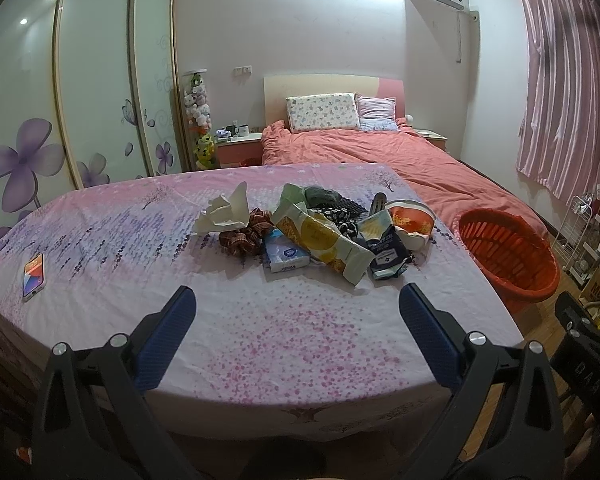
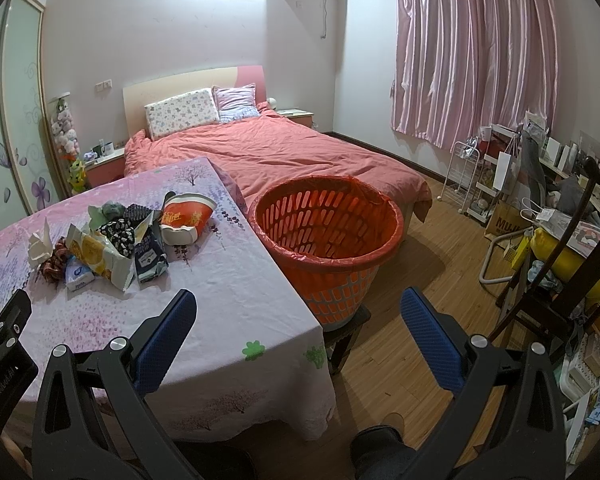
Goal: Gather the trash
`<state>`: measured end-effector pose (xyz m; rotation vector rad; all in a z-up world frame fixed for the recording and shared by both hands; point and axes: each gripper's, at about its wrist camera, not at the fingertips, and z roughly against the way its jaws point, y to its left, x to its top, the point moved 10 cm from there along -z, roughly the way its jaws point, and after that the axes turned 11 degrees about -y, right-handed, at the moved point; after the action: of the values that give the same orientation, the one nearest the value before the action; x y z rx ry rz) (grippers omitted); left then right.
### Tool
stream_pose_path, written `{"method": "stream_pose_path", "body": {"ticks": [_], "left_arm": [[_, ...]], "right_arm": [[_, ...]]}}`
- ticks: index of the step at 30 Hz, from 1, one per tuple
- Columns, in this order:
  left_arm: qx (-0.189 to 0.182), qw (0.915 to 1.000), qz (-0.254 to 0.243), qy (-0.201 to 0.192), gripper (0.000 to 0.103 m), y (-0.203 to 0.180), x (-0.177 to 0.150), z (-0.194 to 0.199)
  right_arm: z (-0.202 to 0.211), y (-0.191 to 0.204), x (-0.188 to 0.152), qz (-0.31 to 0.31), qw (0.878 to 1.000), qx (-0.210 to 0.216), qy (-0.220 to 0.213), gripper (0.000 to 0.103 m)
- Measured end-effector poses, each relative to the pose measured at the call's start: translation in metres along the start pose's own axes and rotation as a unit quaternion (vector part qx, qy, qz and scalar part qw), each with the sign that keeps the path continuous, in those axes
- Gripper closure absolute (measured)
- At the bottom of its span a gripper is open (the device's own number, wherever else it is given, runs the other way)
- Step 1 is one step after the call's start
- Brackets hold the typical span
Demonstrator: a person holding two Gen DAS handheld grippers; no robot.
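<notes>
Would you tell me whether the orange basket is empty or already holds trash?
Empty: the orange basket shows only its liner inside.

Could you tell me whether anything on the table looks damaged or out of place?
The instant noodle cup lies on its side, crushed, in the litter pile. A phone lies alone near the table's left edge, apart from the trash.

Left claw (image 1: pixel 296 304) and right claw (image 2: pixel 298 306) — black frames, silver screw heads, blue textured pads (image 1: pixel 168 332).
</notes>
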<state>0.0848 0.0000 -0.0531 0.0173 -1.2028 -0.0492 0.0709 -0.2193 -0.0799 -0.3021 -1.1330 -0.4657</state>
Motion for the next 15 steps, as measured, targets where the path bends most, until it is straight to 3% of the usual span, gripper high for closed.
{"method": "stream_pose_path", "body": {"ticks": [15], "left_arm": [[0.0, 1.0, 0.0, 0.001, 0.004, 0.0036, -0.0061, -0.0058]], "right_arm": [[-0.0009, 0.0026, 0.0, 0.002, 1.0, 0.002, 0.003, 0.002]]}}
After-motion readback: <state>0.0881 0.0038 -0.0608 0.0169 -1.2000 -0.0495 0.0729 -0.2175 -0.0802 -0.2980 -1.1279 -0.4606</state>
